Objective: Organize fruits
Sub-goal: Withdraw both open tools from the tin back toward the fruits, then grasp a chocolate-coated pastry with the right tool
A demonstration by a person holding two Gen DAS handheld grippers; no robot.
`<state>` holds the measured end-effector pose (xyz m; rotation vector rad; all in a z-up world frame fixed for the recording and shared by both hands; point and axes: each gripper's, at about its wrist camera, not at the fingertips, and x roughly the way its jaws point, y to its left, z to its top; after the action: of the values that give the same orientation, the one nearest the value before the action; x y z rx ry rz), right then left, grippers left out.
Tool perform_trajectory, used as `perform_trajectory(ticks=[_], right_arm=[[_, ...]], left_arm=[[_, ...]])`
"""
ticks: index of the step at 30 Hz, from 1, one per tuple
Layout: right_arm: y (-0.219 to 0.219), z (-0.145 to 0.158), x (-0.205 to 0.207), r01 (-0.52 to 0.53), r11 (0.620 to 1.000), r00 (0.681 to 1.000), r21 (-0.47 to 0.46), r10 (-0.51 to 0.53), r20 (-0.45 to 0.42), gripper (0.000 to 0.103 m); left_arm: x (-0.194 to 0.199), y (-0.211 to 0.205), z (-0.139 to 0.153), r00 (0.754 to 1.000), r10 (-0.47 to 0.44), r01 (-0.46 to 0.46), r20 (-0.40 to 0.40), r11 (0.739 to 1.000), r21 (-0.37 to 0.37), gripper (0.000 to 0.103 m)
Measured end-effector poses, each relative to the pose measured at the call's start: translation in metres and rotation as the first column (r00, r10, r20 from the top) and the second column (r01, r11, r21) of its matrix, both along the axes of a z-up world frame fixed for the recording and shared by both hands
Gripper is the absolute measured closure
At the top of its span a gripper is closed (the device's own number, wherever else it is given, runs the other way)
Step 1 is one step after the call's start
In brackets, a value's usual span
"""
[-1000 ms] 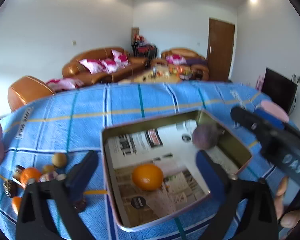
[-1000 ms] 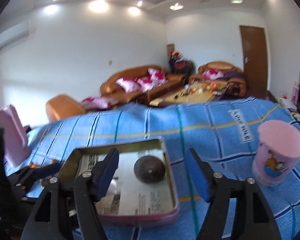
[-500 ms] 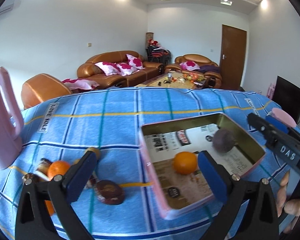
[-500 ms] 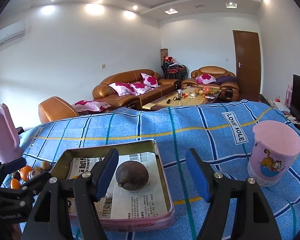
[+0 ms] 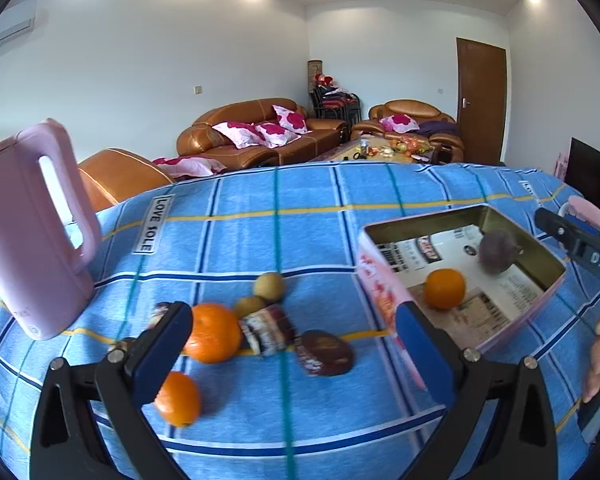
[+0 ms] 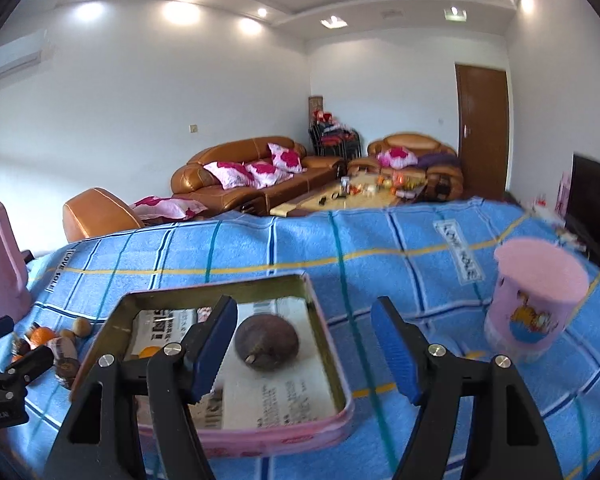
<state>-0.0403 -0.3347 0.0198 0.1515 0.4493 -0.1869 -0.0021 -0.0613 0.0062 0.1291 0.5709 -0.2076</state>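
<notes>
Left hand-held gripper (image 5: 292,344) open above loose fruits (image 5: 214,338), left of tin (image 5: 380,280).

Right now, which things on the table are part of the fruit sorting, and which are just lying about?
Part of the job:
- tin tray, holding an orange and a dark purple fruit
- two loose oranges
- two small brownish fruits

Lying about:
- pink jug
- pink cup
- wrapped snacks among the fruit
</notes>
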Motion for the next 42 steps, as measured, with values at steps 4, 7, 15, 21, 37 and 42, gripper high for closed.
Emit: perform_trajectory(ticks=[4, 7, 15, 21, 37, 42], right_arm=[[0.013, -0.002, -0.004, -0.021, 0.999, 1.000, 0.042, 0.022, -0.013, 0.032], [0.031, -0.002, -0.006, -0.047, 0.998, 0.999, 0.040, 0.048, -0.020, 0.032], [0.092, 0.000, -0.005, -0.169, 0.985, 0.985, 0.028, 0.170, -0.027, 0.032], [0.126, 0.000, 0.001, -0.238, 0.971, 0.970, 0.023, 0.239, -0.051, 0.032], [0.196, 0.008, 0.031, -0.354, 0.931, 0.931, 0.089, 0.360, -0.061, 0.032], [0.212, -0.016, 0.035, -0.400, 0.916, 0.904, 0.022, 0.399, -0.153, 0.032]], left_arm=[[0.003, 0.010, -0.003, 1.000, 0.009, -0.009, -0.012, 1.000, 0.005, 0.000], [0.005, 0.017, -0.005, 1.000, 0.008, -0.008, -0.023, 1.000, -0.002, 0.000], [0.008, 0.038, -0.006, 0.999, 0.016, -0.017, -0.040, 1.000, -0.022, 0.000], [0.013, 0.064, -0.008, 0.996, 0.062, -0.065, -0.066, 0.997, -0.047, 0.000], [0.032, 0.143, 0.014, 0.981, 0.176, -0.182, -0.084, 0.981, -0.071, 0.000], [0.035, 0.147, -0.009, 0.981, 0.095, -0.125, -0.170, 0.977, -0.173, 0.000]])
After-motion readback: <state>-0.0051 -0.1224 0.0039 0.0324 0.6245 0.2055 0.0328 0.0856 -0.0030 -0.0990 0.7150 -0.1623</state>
